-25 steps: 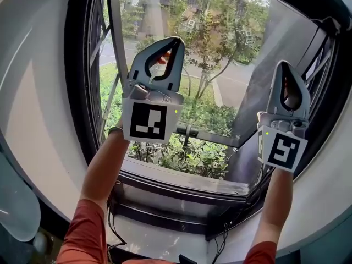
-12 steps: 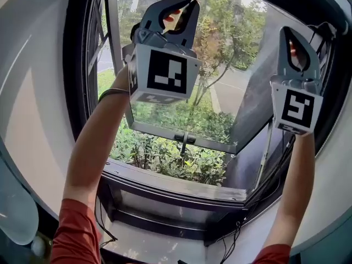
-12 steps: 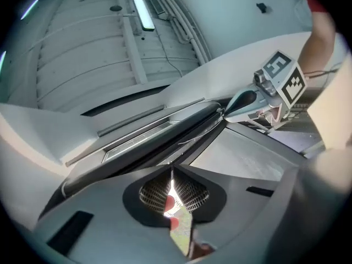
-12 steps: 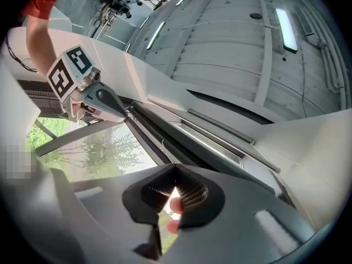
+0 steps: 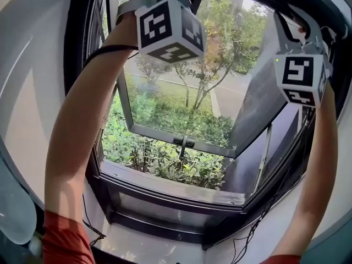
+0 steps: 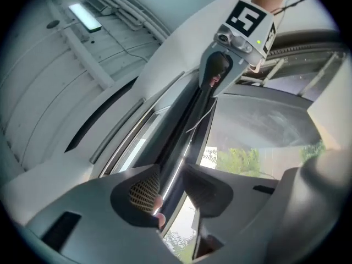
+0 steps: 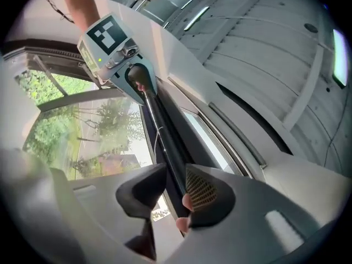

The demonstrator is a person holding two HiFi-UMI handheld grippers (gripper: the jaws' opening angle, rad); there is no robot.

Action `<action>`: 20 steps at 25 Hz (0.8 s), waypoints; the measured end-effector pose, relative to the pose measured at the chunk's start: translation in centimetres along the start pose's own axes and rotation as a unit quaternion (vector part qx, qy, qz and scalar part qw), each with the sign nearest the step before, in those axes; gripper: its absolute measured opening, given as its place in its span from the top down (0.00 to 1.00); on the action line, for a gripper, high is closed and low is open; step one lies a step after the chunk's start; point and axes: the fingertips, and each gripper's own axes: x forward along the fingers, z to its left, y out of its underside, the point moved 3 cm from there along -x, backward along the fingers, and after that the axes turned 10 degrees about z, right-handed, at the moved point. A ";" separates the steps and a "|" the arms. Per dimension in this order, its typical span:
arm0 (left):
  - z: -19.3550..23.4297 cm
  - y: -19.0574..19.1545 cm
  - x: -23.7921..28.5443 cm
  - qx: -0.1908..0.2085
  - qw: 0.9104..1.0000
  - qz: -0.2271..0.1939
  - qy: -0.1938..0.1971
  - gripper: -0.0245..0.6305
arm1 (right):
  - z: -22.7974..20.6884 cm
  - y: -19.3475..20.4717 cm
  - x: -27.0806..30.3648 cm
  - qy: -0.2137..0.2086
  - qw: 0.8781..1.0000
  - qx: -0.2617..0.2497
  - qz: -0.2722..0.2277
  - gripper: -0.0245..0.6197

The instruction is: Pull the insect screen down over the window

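The insect screen's dark pull bar [image 6: 187, 125] runs along the top of the window frame. My left gripper [image 6: 173, 192] is raised to it. Its jaws have just been opening and stand apart with the bar between them, its meshed pad [image 6: 144, 190] beside the bar. The right gripper [image 7: 173, 194] is farther along the same bar [image 7: 165, 136]. Its jaws have also just been opening, and the bar lies between them against the meshed pad [image 7: 202, 190]. In the head view only the marker cubes [image 5: 170, 29] [image 5: 301, 77] and both arms show; the fingertips are hidden.
The glass sash [image 5: 181, 109] hangs open outwards, with a handle [image 5: 183, 142] on its lower rail and garden shrubs beyond. A dark sill [image 5: 176, 186] runs below, and cables [image 5: 258, 224] hang at the lower right. White wall curves round both sides.
Both grippers have risen from the middle of the window to its top edge, and their marker cubes have rolled round. The arms now stretch nearly straight up.
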 end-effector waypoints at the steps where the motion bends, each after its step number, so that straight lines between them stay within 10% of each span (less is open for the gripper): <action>1: 0.1 -0.2 0.5 0.023 1.000 0.008 -0.001 0.78 | -0.1 -0.1 0.4 0.000 1.000 -0.017 0.007 0.78; 20: -0.9 0.1 4.4 0.210 0.973 0.091 -0.009 0.70 | -0.1 2.9 4.2 -0.003 0.978 -0.153 0.139 0.70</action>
